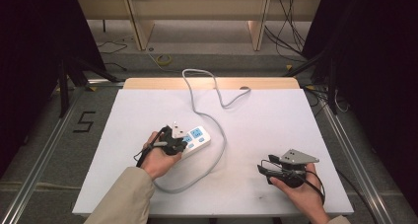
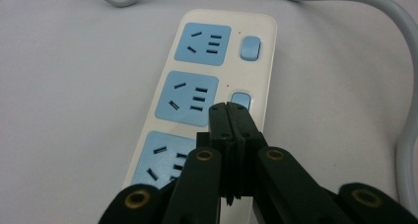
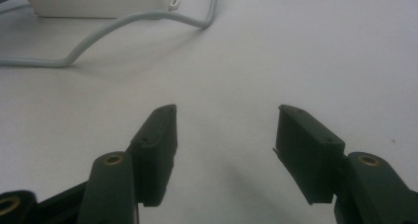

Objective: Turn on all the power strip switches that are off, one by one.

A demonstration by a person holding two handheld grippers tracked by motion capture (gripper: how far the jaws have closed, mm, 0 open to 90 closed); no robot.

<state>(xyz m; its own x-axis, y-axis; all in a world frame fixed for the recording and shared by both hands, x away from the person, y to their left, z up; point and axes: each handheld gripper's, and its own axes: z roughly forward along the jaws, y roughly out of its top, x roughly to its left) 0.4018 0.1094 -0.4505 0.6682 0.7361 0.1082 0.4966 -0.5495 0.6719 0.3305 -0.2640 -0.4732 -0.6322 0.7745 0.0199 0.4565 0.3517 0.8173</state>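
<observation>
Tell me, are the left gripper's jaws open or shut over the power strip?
Shut: left gripper pads meet, tips at the power strip switch.

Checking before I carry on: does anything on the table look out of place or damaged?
Nothing stands out. The power strip lies flat and intact, its cable loops loosely over the table, and nothing is plugged in.

Power strip (image 1: 194, 137) on table (image 1: 276, 120) under left claw (image 2: 229, 108); right claw (image 3: 224, 130) well apart to its right

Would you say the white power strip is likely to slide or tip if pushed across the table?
The power strip lies flat and low, so it probably slides rather than tips. Its smooth plastic shell on the table suggests little grip. The grey cable curls loosely, so it would likely trail and tug slightly.
</observation>
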